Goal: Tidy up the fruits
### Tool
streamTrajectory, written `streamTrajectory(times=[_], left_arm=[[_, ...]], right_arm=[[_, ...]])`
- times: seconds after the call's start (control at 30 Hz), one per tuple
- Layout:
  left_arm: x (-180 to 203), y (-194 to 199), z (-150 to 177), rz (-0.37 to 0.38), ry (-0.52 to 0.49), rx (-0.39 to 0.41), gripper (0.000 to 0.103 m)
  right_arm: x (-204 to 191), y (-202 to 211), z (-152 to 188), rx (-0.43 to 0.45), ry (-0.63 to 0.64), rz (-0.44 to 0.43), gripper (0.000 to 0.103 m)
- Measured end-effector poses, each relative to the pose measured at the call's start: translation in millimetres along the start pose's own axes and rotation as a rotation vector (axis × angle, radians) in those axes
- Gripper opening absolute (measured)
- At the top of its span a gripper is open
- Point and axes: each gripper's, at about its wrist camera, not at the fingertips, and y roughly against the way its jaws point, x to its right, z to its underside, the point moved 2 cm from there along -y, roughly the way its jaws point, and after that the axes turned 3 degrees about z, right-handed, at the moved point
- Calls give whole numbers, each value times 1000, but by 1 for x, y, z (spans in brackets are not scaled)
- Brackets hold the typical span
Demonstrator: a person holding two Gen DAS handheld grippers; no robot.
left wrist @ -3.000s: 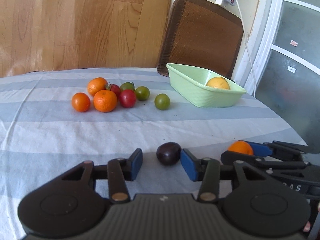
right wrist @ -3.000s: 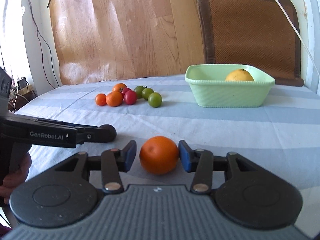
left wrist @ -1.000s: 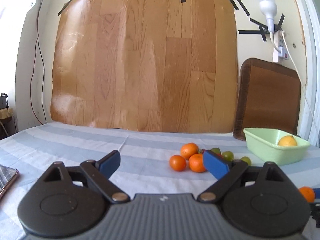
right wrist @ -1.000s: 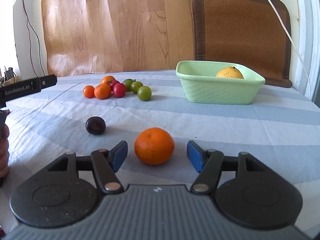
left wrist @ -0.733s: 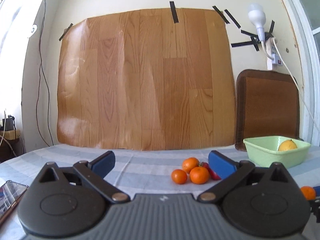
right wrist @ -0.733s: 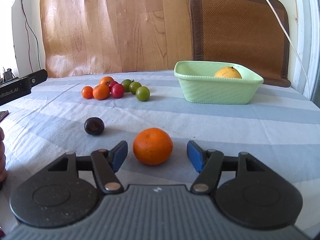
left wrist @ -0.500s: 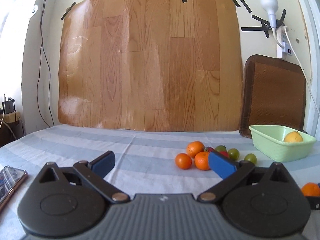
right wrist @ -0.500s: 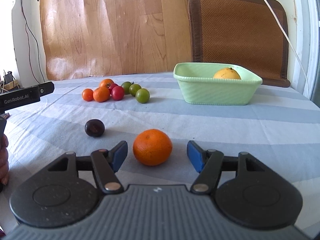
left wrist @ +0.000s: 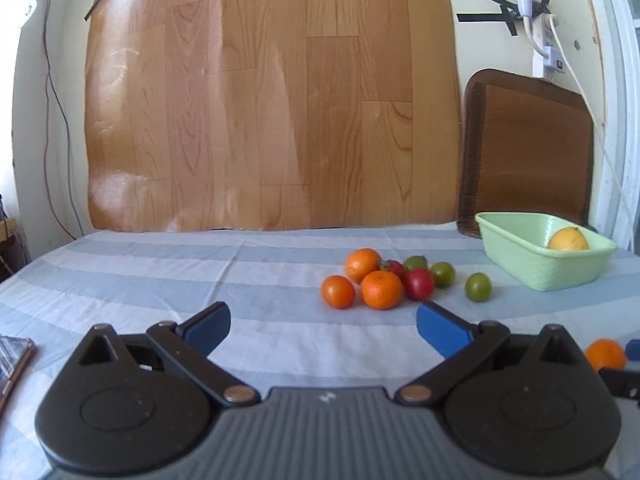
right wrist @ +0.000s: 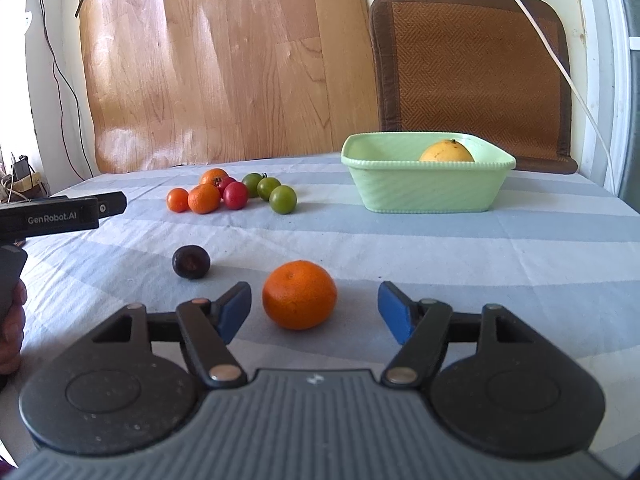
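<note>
Right wrist, "GenRobot.AI" on left gripper [right wrist: 60,218]

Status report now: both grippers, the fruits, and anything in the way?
Left gripper open, empty. Right gripper open, orange between its fingers, not gripped. Dark plum loose on cloth; green basket holds one yellow fruit. Path to basket looks clear.
</note>
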Motion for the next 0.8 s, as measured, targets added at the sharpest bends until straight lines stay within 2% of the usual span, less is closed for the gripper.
streamTrajectory(times=[0.2,0.37,0.47,0.53,0.57,0.63,0.7,0.8], left_arm=[[3,0,-7,99,15,-24,101],[19,-4,-5,215,-20,-83,82],[33,-7,-3,270,-67,-111,74],[42,-12,0,300,-101,-137,73],[47,-15,1,310,-119,-157,69],[55,-22,6,319,-149,-205,61],[60,-28,13,344,-161,-248,59],[63,-32,16,383,-157,-272,44]], right_arm=[[-2,0,2,-16,23,-13,71],[-4,-4,2,-32,42,-22,70],[-5,-5,1,-42,50,-28,65],[-5,-6,0,-42,54,-34,63],[-6,-6,0,-43,58,-34,59],[-6,-8,-1,-46,68,-31,56],[-6,-10,-2,-52,77,-30,49],[-6,-11,-2,-51,87,-44,43]])
